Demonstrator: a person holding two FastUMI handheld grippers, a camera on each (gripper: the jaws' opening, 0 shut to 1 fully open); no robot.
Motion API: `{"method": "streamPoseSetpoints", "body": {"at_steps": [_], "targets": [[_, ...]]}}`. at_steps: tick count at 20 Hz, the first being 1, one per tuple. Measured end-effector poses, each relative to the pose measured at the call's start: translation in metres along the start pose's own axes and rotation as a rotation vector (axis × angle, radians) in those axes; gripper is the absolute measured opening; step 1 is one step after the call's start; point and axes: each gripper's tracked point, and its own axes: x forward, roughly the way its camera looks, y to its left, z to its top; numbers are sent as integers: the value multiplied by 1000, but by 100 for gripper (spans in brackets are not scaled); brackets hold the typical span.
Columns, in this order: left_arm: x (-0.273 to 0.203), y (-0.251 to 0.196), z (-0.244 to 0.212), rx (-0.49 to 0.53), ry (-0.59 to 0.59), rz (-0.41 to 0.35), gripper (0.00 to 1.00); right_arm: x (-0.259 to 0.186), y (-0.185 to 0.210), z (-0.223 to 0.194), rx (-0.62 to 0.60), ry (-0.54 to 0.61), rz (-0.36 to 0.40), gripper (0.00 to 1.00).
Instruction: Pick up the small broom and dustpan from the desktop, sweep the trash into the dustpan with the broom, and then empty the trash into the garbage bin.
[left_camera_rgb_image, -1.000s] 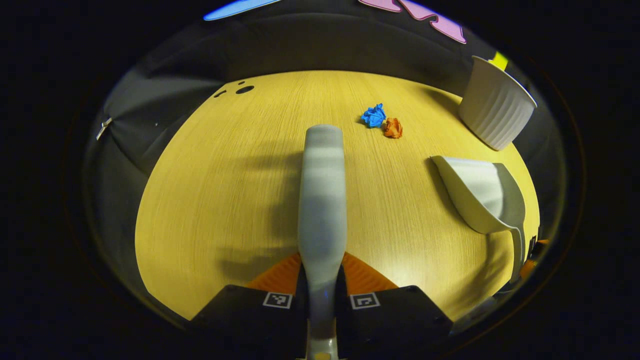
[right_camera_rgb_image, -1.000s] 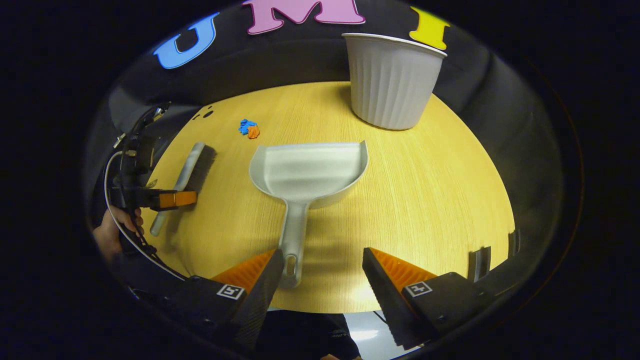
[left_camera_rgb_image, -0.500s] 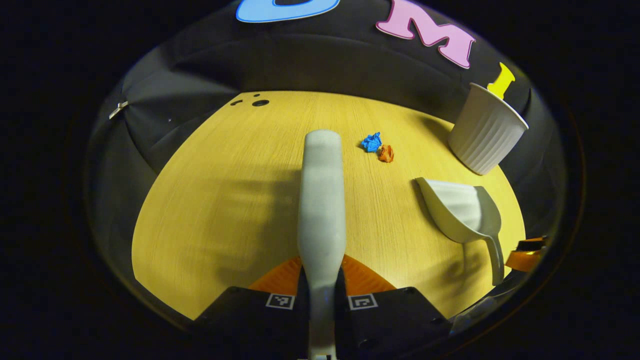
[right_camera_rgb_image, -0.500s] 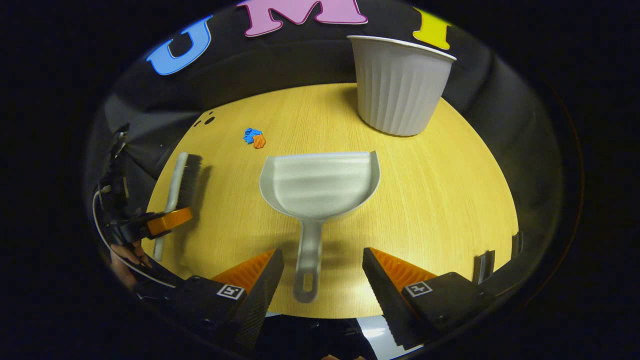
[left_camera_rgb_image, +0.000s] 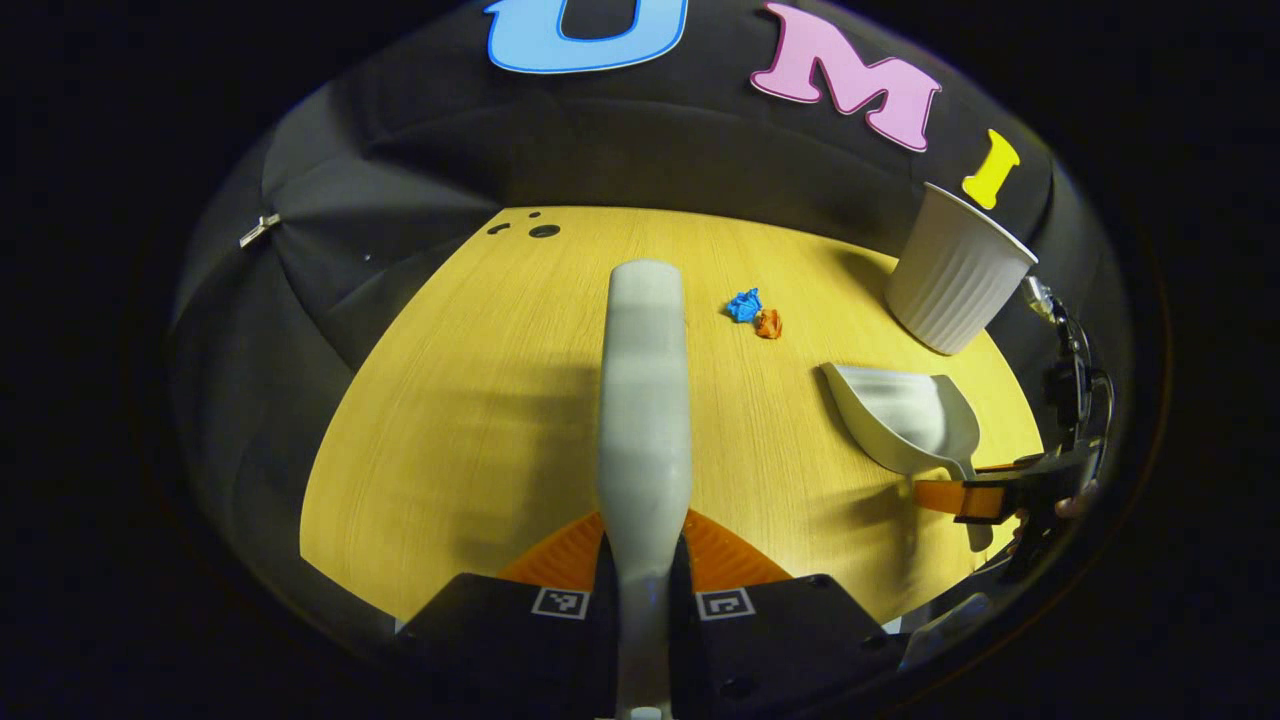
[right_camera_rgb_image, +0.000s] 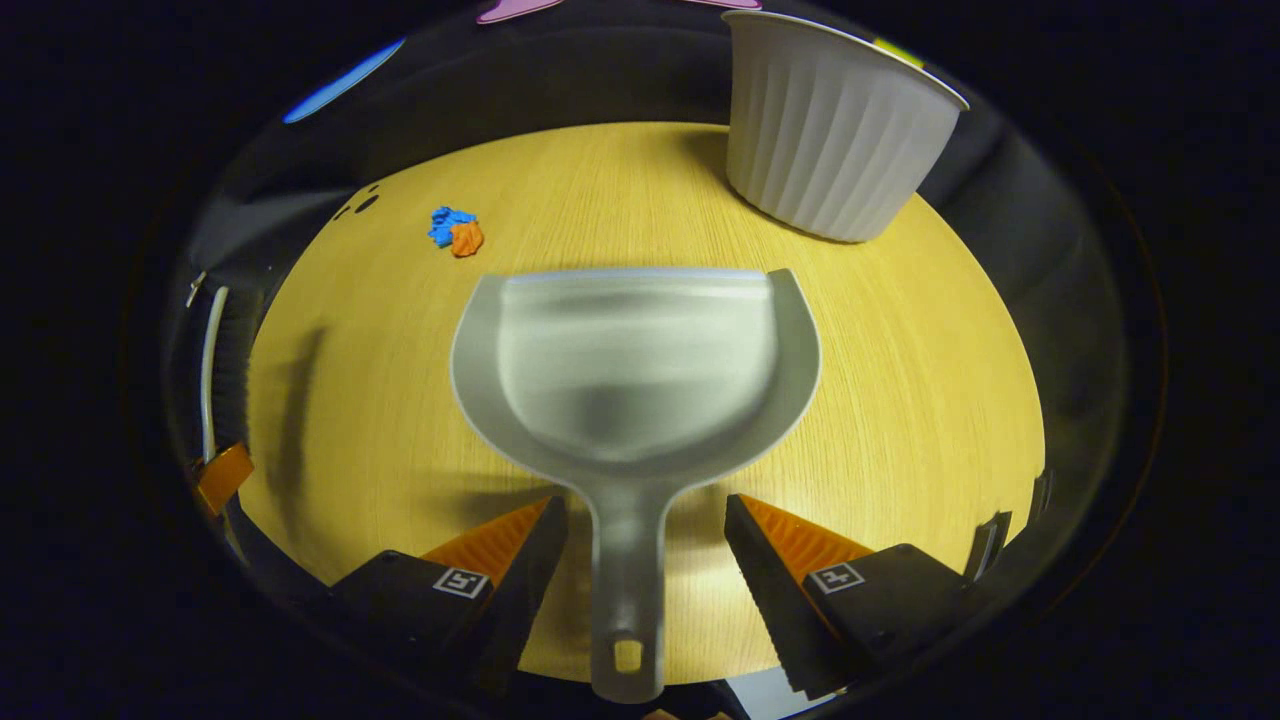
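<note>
My left gripper (left_camera_rgb_image: 643, 525) is shut on the grey small broom (left_camera_rgb_image: 643, 400), which points away over the wooden desktop (left_camera_rgb_image: 470, 400). The broom (right_camera_rgb_image: 213, 350) looks raised off the wood, with its shadow beside it. The grey dustpan (right_camera_rgb_image: 635, 365) lies flat with its handle (right_camera_rgb_image: 627, 600) running back between the fingers of my right gripper (right_camera_rgb_image: 645, 525). That gripper is open, with a gap on each side of the handle. A blue paper ball (left_camera_rgb_image: 743, 305) and an orange one (left_camera_rgb_image: 768, 323) lie together beyond the dustpan (left_camera_rgb_image: 900, 415).
The white ribbed garbage bin (right_camera_rgb_image: 835, 125) stands at the far right of the desktop, behind the dustpan, also seen as the bin (left_camera_rgb_image: 955, 270). Small cable holes (left_camera_rgb_image: 543, 231) mark the far left corner. The table's near edge runs just under both grippers.
My right gripper has moved forward, so the dustpan handle now lies between its open fingers. My left gripper has drawn back and up with the broom.
</note>
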Motion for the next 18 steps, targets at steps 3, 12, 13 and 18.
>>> {"method": "streamPoseSetpoints", "body": {"at_steps": [3, 12, 13, 18], "targets": [[-2, 3, -2, -7, 22, 10, 24, 8, 6, 2, 37, 2, 0, 97], [5, -5, -11, -41, 63, 2, 24, 11, -2, 12, 23, -5, 8, 40], [7, -6, -11, -33, 64, 2, 24, 12, -2, 12, 12, -1, 25, 40], [23, -2, -2, 5, 77, 17, 25, 11, -10, 11, -43, -14, 70, 36]]}}
